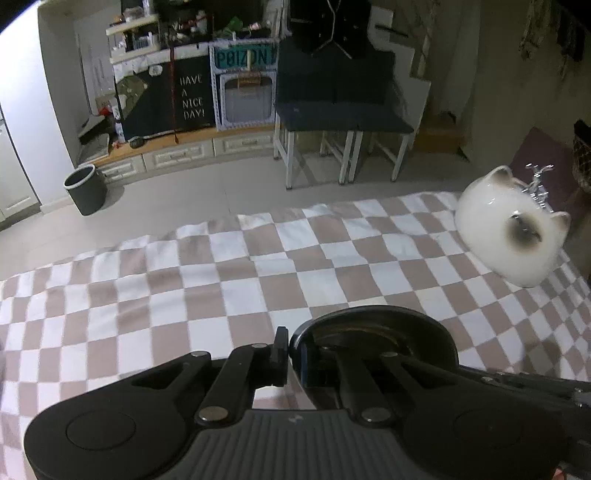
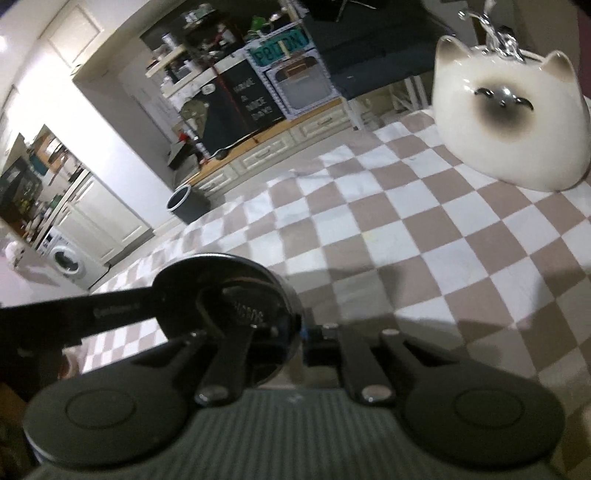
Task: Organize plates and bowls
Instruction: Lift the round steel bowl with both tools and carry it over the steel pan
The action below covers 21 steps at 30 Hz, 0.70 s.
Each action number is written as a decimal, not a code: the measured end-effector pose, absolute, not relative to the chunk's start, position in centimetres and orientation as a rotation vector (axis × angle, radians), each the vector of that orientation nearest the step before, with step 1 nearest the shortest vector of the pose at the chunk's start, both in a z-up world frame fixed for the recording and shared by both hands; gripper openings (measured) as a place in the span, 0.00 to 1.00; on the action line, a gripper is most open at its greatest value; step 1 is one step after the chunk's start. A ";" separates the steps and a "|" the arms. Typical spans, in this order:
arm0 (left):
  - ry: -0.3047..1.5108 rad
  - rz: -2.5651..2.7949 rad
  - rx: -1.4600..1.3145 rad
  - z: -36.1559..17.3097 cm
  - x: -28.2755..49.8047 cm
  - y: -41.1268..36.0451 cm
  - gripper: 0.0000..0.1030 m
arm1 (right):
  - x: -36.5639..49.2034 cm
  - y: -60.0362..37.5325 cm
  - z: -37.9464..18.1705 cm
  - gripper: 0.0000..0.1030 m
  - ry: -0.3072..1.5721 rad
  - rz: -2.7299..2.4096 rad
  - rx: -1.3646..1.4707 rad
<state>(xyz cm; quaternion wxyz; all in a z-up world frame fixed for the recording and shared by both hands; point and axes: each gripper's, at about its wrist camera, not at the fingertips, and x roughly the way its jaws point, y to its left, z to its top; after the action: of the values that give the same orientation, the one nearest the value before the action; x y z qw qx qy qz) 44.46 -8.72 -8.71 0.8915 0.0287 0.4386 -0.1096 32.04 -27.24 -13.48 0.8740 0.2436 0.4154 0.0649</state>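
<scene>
Right between both tongs sits a dark bowl (image 1: 373,332): left tongs (image 1: 290,354) and right tongs (image 2: 301,334) each pinch its thin rim on opposite sides. Looks glazed, slippery, breakable, so rim grips need care. A cat-face bowl (image 2: 509,122) waits ahead to the right.

A checked cloth (image 1: 258,266) of white and brownish squares spreads out ahead of the tool, and beyond its far edge lies a pale tiled floor (image 1: 207,192). Straight ahead against the far wall runs a low cabinet with cream drawers (image 1: 177,157), bearing a black panel lettered "HAVE A NICE DAY!" (image 1: 192,98) and cluttered shelves (image 1: 147,33), with a dark bin (image 1: 85,189) on the floor ahead to the left. Ahead to the right stands a dark-cushioned bench on white legs (image 1: 343,118), and far off to the left a white washing machine (image 2: 70,262) stands by brightly lit cream doors.
</scene>
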 end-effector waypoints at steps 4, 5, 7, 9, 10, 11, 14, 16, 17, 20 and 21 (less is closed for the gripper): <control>0.867 -0.231 0.039 -6.6 41.3 -7.4 0.08 | 30.3 -26.7 -11.7 0.07 0.852 0.166 0.499; 0.857 -0.231 0.033 -6.0 40.5 -7.0 0.08 | 29.8 -26.6 -11.2 0.07 0.849 0.175 0.499; 0.834 -0.229 0.024 -4.9 38.9 -6.3 0.09 | 28.7 -26.3 -10.3 0.07 0.837 0.195 0.495; 0.807 -0.223 0.017 -3.7 37.2 -5.7 0.09 | 27.1 -25.7 -9.1 0.07 0.818 0.217 0.479; 0.795 -0.220 0.014 -3.1 36.3 -5.3 0.09 | 26.6 -25.4 -8.6 0.07 0.806 0.227 0.468; 0.783 -0.217 0.012 -2.6 35.4 -5.0 0.09 | 26.0 -25.1 -8.1 0.07 0.794 0.240 0.457; 0.757 -0.211 0.005 -1.2 32.6 -4.1 0.10 | 24.1 -24.4 -6.7 0.07 0.776 0.270 0.447; 0.745 -0.206 0.000 -0.5 30.7 -3.4 0.10 | 22.8 -23.8 -5.7 0.07 0.766 0.284 0.440; 0.740 -0.200 -0.001 -0.1 29.7 -3.0 0.11 | 22.2 -23.5 -5.3 0.07 0.760 0.289 0.437; 0.726 -0.185 -0.010 0.7 26.9 -1.6 0.10 | 20.6 -22.4 -4.5 0.07 0.752 0.313 0.424; 0.722 -0.179 -0.014 0.8 26.2 -1.1 0.10 | 19.8 -22.0 -4.4 0.07 0.751 0.324 0.421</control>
<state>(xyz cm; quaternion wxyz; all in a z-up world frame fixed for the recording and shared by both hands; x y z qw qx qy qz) 26.15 -1.13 0.85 0.9316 -0.0069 0.3527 -0.0873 19.83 -21.98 -4.36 0.8962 0.2030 0.3622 0.1562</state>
